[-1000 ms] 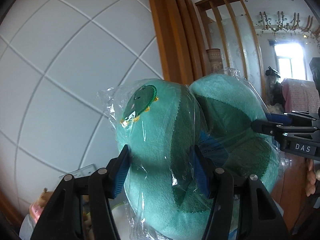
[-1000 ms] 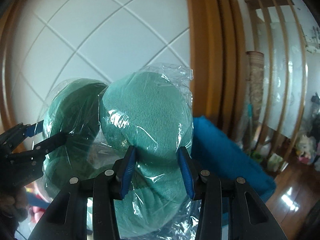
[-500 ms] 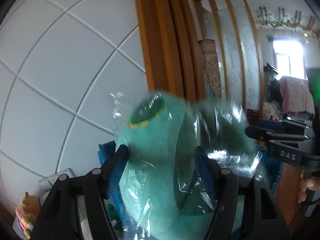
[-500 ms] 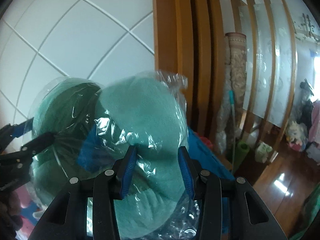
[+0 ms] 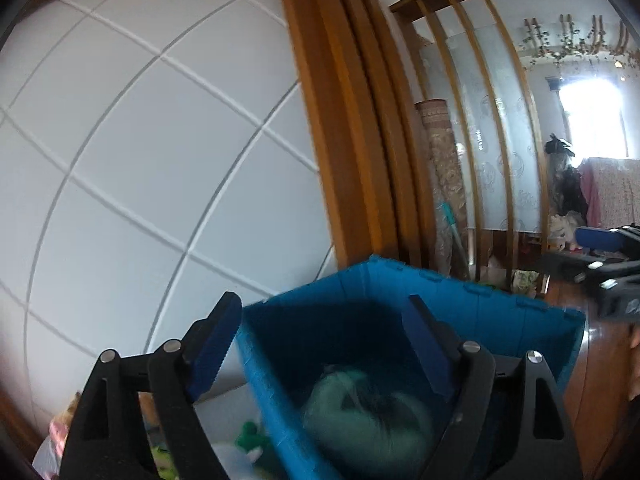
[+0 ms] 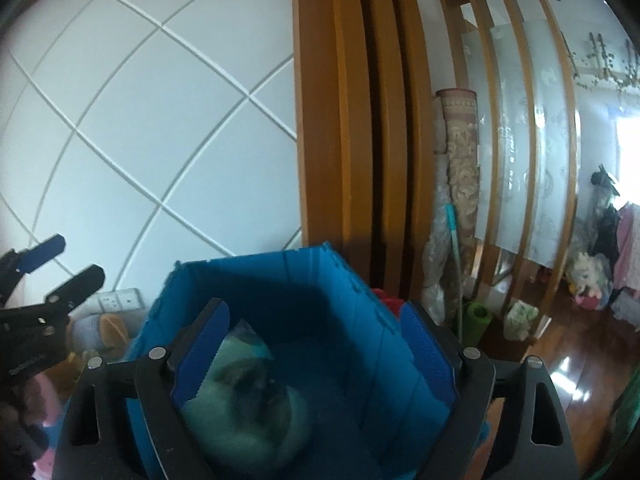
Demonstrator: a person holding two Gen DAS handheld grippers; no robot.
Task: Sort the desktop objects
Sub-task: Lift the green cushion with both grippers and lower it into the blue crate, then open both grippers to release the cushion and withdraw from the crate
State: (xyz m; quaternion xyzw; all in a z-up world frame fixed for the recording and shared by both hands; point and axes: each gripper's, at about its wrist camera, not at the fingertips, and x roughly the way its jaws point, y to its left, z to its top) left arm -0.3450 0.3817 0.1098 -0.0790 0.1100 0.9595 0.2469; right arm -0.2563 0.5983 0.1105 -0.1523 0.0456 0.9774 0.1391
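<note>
1. One blue crate (image 5: 472, 312), open top, holds a teal neck pillow (image 5: 360, 412) in clear wrap; pillow blurred, nothing else visible inside.
2. Pillow's pointing direction and long axis: cannot tell, too blurred.
3. Left gripper (image 5: 324, 344): jaws opening, wide apart, empty; pillow lies below and beyond them, inside the crate.
4. Right gripper (image 6: 316, 344): jaws opening, empty; pillow (image 6: 244, 404) low in the crate, toward its left blue pad (image 6: 202, 350), not touching.

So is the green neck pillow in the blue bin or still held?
In. The green pillow lies blurred inside the blue bin; both grippers' jaws are opening with nothing gripped.
</note>
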